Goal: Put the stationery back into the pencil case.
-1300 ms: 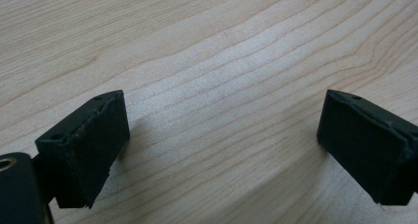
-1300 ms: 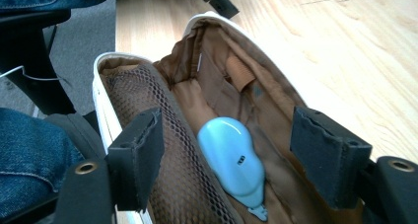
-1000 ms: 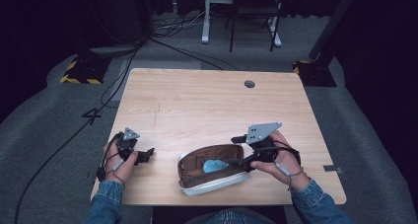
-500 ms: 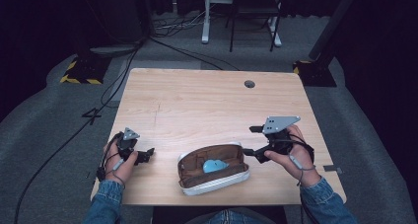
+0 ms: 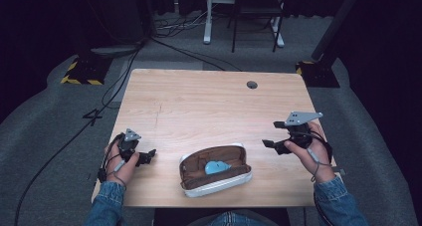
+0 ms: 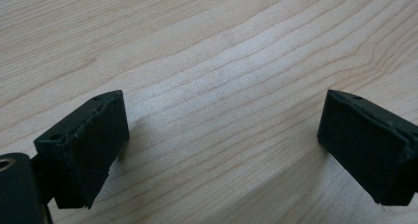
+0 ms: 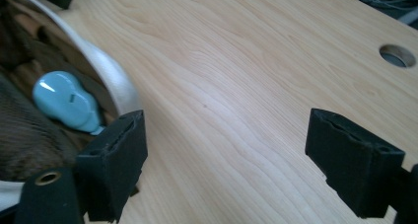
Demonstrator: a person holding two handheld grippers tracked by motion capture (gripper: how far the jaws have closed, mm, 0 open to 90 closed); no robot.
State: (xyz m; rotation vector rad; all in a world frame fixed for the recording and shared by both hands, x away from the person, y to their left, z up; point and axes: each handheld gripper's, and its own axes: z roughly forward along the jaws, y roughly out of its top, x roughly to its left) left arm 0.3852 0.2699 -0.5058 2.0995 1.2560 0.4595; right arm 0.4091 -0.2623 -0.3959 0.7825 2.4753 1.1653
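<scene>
table [image 5: 209, 101] lit bright from overhead | room around it super dark | close-up views soft, tool edges blurry

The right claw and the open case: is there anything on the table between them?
Nothing. In the high view, bare wooden table separates the right claw from the open case, which holds a light blue object.

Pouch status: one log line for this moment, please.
pouch: open, table's near edge | blue item: inside | left tool: open, empty | right tool: open, empty, beside pouch
</scene>
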